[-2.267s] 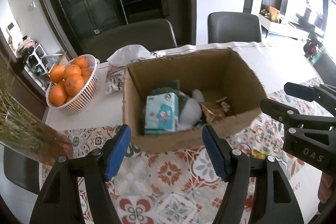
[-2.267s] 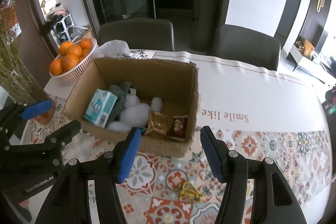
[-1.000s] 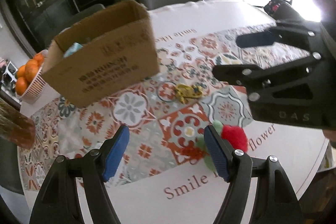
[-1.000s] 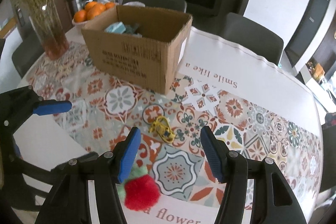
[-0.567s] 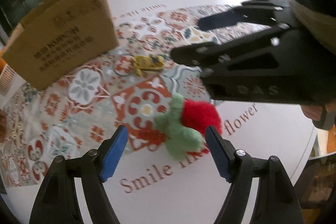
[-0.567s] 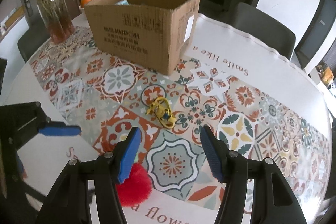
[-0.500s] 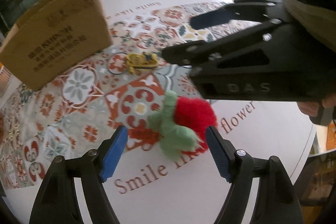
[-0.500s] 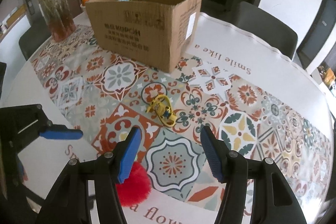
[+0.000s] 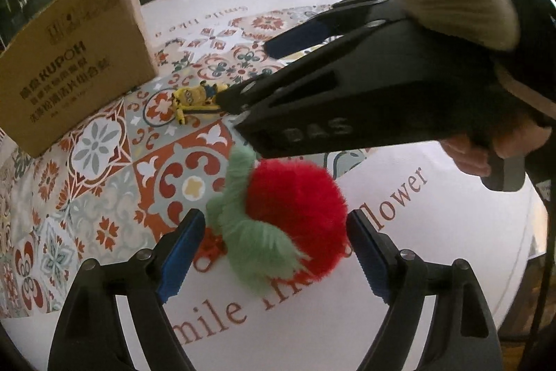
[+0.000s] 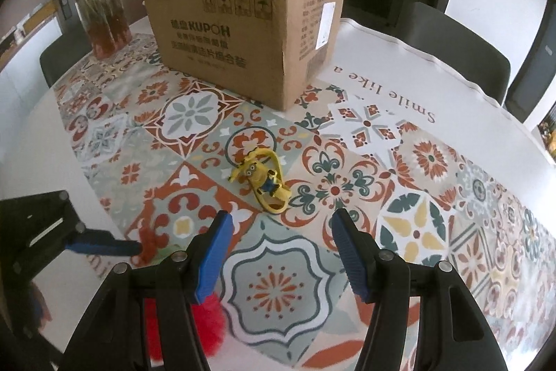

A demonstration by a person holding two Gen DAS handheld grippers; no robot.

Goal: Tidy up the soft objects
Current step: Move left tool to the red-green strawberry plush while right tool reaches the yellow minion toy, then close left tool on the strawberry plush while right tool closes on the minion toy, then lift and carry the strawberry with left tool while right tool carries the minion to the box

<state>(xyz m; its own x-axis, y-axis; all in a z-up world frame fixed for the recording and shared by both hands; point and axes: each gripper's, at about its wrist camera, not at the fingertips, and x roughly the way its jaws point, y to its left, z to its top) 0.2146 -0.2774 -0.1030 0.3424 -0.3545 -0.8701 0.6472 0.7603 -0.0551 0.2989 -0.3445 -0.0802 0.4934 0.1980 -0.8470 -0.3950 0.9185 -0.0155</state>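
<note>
now both tools gape wide: left tool (image 9: 274, 252) flanks the red plush (image 9: 295, 214), right tool (image 10: 279, 249) holds nothing.

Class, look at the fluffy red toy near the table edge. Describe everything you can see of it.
The fluffy red toy is a round pom-pom of long, soft red fur with a pale green, yarn-like stem and leaves on its left side. It lies on the white part of the tablecloth, over the printed lettering. The open left tool frames it, blue pads either side, not visibly pressing it. From the right wrist view only a red edge shows.
</note>
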